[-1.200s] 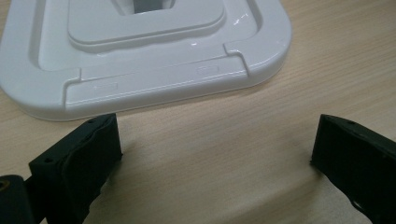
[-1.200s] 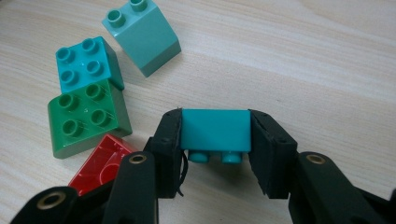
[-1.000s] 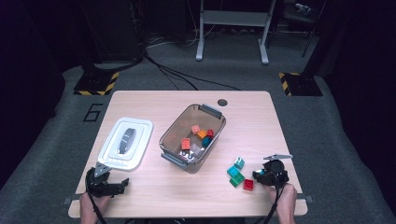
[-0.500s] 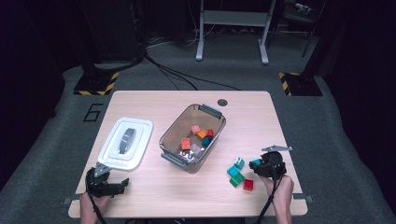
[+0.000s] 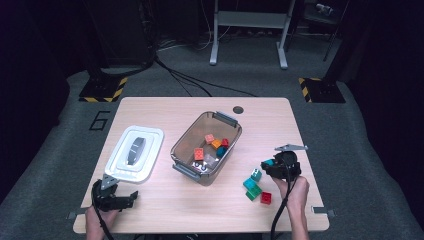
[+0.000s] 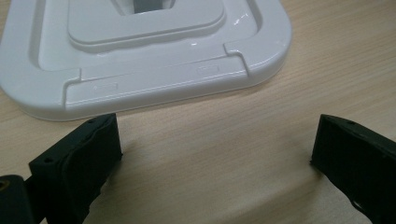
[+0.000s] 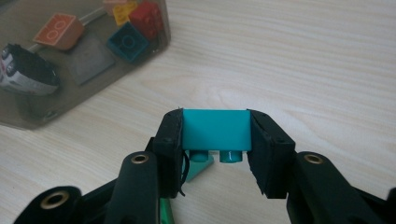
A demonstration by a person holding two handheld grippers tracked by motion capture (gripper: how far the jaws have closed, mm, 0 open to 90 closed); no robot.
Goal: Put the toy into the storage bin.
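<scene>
My right gripper point(image 5: 270, 165) is shut on a teal brick point(image 7: 215, 127), held above the table with its studs pointing down. A clear grey bin point(image 5: 186, 138) stands mid-table holding several coloured bricks and a toy car point(image 7: 27, 73); it lies to the left of the held brick. Three loose bricks stay on the wood: a teal one point(image 5: 256, 174), a teal-and-green one point(image 5: 251, 186) and a red one point(image 5: 266, 197). My left gripper point(image 5: 120, 198) rests open at the near left, and in the left gripper view point(image 6: 215, 140) bare wood lies between its jaws.
The bin's white lid point(image 5: 134, 152) lies flat to the left of the bin, just beyond the left gripper; its near edge point(image 6: 154, 88) is close ahead of the jaws. A dark round hole point(image 5: 238, 109) sits near the table's far edge.
My right gripper has risen and drifted away from the loose bricks with the teal brick in it. The left gripper has stayed put.
</scene>
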